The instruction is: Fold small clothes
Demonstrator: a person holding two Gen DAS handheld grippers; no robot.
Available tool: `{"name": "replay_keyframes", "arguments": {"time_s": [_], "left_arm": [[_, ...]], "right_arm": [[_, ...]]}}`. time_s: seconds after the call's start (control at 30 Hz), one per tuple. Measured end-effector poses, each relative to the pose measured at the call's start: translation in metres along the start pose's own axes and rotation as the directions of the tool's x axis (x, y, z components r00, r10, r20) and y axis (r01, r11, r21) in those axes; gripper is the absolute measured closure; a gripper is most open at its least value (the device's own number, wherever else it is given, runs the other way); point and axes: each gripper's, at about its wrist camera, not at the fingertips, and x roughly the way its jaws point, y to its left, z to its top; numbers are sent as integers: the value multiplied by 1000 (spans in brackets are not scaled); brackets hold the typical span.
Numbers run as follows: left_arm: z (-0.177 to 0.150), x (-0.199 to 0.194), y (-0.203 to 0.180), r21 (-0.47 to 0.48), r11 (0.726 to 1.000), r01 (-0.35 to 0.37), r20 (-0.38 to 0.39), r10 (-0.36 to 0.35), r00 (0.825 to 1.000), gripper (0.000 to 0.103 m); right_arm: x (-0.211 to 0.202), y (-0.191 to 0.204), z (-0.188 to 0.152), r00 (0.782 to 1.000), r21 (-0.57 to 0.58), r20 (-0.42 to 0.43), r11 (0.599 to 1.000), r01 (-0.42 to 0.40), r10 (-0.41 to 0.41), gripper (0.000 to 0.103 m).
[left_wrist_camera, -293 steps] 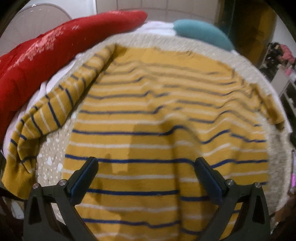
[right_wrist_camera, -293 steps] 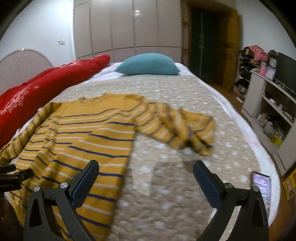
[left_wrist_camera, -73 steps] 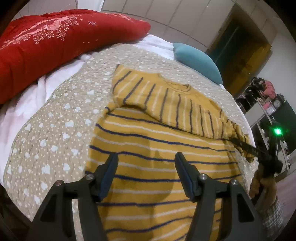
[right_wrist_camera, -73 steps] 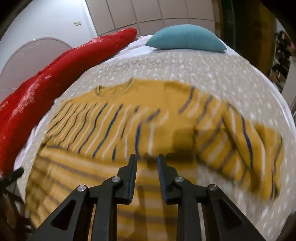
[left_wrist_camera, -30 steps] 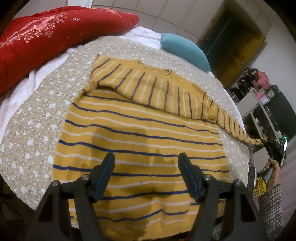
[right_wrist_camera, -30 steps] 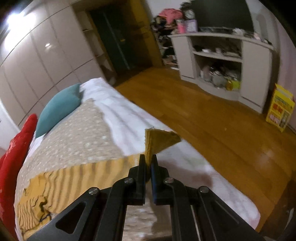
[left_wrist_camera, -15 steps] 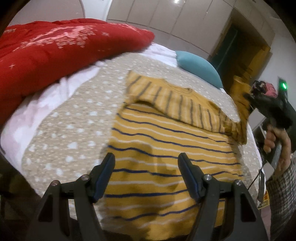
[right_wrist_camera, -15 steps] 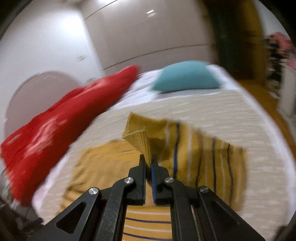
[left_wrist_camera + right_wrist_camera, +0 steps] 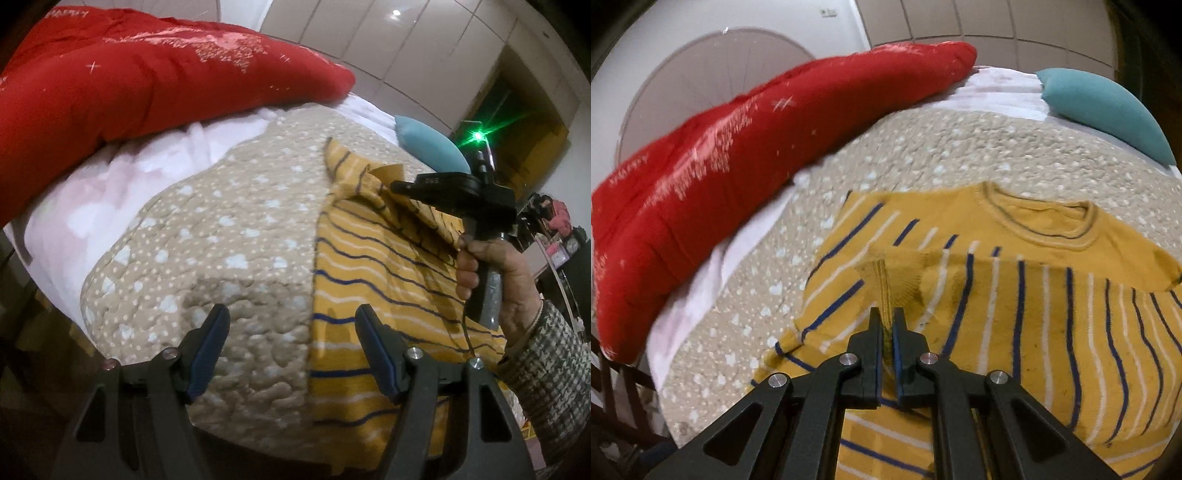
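A mustard sweater (image 9: 1052, 295) with blue and white stripes lies on the bed, neckline toward the teal pillow. My right gripper (image 9: 886, 325) is shut on the sweater's sleeve cuff (image 9: 890, 280), holding that sleeve folded across the chest, over the other folded sleeve. In the left wrist view the right gripper (image 9: 400, 186) hovers over the sweater (image 9: 373, 291), held by a hand (image 9: 495, 266) in a checked sleeve. My left gripper (image 9: 291, 332) stands open near the bed's front edge, over the sweater's left side edge, with nothing held between its fingers.
A beige dotted quilt (image 9: 221, 236) covers the bed. A red duvet (image 9: 129, 81) is heaped along the left, with white sheet (image 9: 92, 199) below it. A teal pillow (image 9: 1108, 110) lies at the far end. Shelves with clutter stand at the right edge.
My right gripper swung the sleeve from out beyond the bed's right side back across the sweater's chest toward the left. My left gripper shifted left, off the sweater's middle to its left edge.
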Motion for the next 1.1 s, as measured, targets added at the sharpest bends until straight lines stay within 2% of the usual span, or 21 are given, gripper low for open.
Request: {"name": "replay_keyframes", "arguments": {"time_s": [0.23,0.33,0.4,0.43,0.47,0.5,0.53,0.6,0.67,0.77,0.87,0.93,1.0,1.03,1.07,1.1], "left_arm": [[-2,1,0,-12,1000,1,-1,-1,1000,34],[-4,2,-2,-19,1000,0,-7,0,1000,34],[-4,2,-2,-20,1000,0,-11,-1,1000,34],[-3,3,-3,-18,1000,-3,-12,2,1000,34],[-3,2,-4,-16,1000,-7,-13,7,1000,34],[-3,2,-5,-16,1000,-13,-13,13,1000,34],[-3,1,-6,-16,1000,-17,-11,16,1000,34],[-2,0,-7,-16,1000,-22,-8,21,1000,33],[-1,0,-10,-14,1000,-26,-10,26,1000,32],[0,6,-17,-6,1000,-21,-29,21,999,32],[-1,12,-28,2,1000,2,-48,-2,999,32],[-3,14,-36,18,1000,10,-57,-9,998,32],[-5,15,-41,32,999,6,-62,-4,998,32],[-5,14,-42,37,999,2,-63,1,998,32],[-5,13,-43,41,999,-5,-61,8,998,32],[-4,13,-42,41,999,-11,-61,14,998,32]], "right_arm": [[17,30,1,1000,-71,-20,997,12,-13,97],[34,42,-6,996,-116,-86,993,-13,3,89],[33,45,-10,995,-125,-92,991,-37,25,83],[29,43,-10,992,-108,-99,991,-84,73,78],[24,40,-11,985,-83,-110,986,-146,137,67],[14,36,-12,966,-49,-118,970,-236,229,66],[3,32,-13,952,-33,-116,957,-287,282,66],[-22,23,-21,948,-43,-97,950,-308,303,59],[-46,7,-32,957,-58,-70,957,-285,281,55],[-73,-41,-46,983,-25,-35,984,-178,177,55],[-84,-113,-56,997,97,-50,994,-47,52,53],[-88,-176,-67,996,233,-92,972,42,-21,54],[-102,-224,-80,996,356,-90,933,44,-13,63],[-114,-239,-85,995,391,-81,917,79,-51,62],[-134,-252,-93,986,402,-69,900,165,-150,60],[-149,-258,-100,977,398,-56,893,211,-206,56]]}}
